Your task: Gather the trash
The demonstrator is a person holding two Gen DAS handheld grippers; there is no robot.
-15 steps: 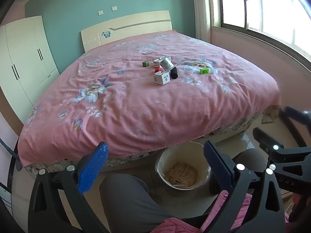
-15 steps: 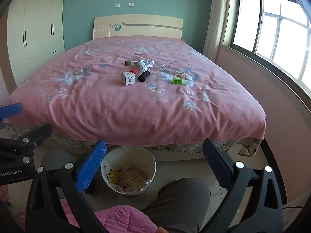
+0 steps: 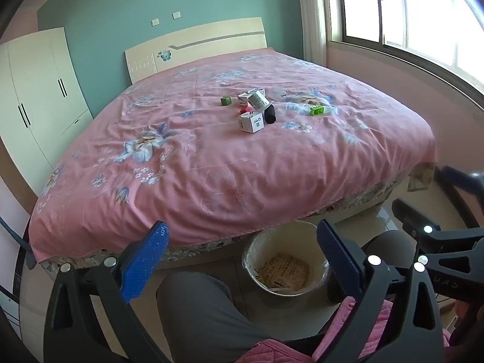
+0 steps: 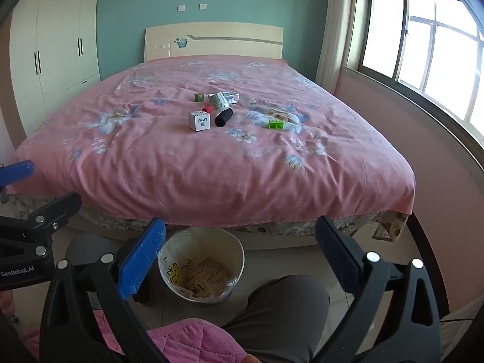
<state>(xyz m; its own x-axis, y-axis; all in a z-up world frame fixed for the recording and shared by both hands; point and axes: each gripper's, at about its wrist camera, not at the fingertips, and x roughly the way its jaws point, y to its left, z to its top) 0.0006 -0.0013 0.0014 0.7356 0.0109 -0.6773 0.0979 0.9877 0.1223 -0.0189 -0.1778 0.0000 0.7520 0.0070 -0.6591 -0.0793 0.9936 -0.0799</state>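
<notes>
While both grippers' fingers (image 3: pixel 157 242) gape empty, small boxes (image 4: pixel 199 121) litter pink bed (image 4: pixel 211 166).

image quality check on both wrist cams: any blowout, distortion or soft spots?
Left wrist view: the window is blown out white, fisheye bends the wardrobe, and the right tool at the edge looks soft. Right wrist view: window also overexposed, dark vignette in the corners; the white box on the bed and the bin read sharp and evenly lit.
</notes>
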